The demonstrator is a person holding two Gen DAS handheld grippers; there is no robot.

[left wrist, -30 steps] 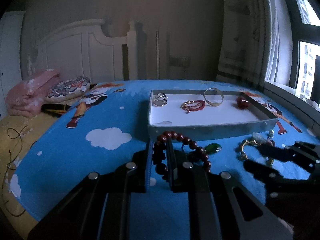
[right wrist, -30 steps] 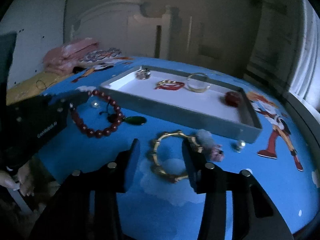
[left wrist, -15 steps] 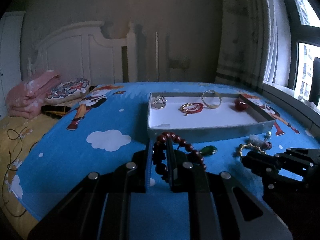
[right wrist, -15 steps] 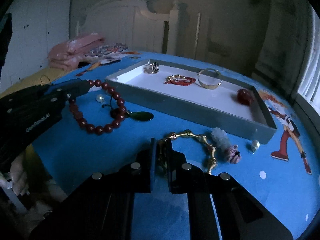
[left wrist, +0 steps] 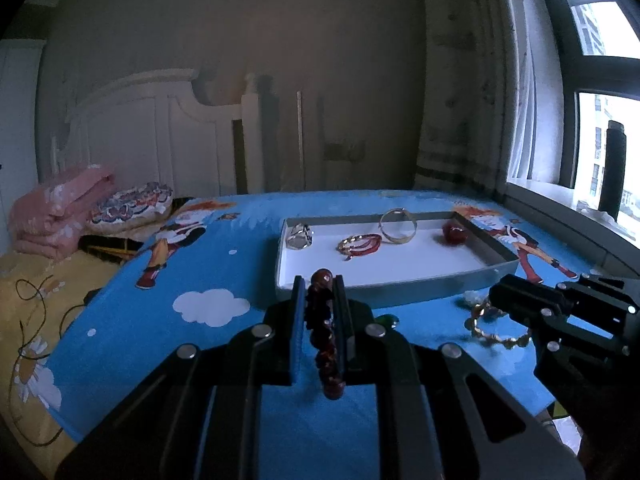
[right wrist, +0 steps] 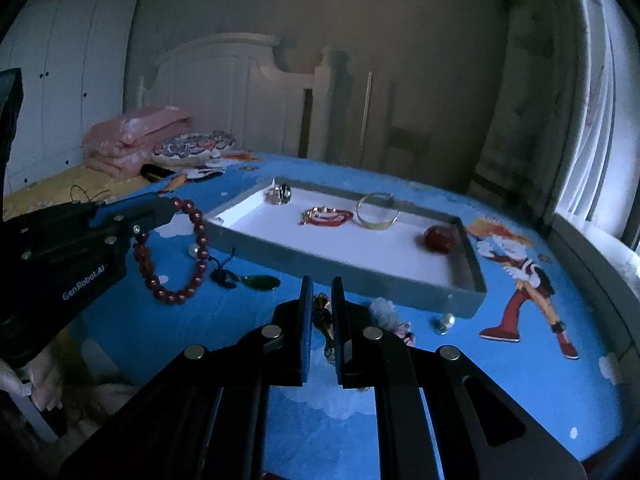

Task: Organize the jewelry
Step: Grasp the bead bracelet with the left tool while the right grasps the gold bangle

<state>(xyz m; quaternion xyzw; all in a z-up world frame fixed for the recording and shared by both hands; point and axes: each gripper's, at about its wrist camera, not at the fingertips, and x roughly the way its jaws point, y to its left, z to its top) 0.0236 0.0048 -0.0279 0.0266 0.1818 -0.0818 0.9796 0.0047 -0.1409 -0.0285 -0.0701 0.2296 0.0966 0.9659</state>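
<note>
The left hand-held gripper (left wrist: 318,300) pinches a dark red round-bead bracelet (left wrist: 322,328); the right hand-held gripper (right wrist: 320,308) pinches a gold link bracelet (right wrist: 323,316), both before the grey white-floored tray (right wrist: 344,270).

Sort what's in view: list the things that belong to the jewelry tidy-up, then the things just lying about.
Belongs to the job:
tray
red bead bracelet
gold chain bracelet
green pendant
gold bangle
loose pearl

Just lying about:
pink folded blanket
patterned pillow
headboard

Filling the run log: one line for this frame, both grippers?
left gripper: shut on bead bracelet, lifted | right gripper: shut on gold bracelet, lifted | tray: four pieces inside
</note>
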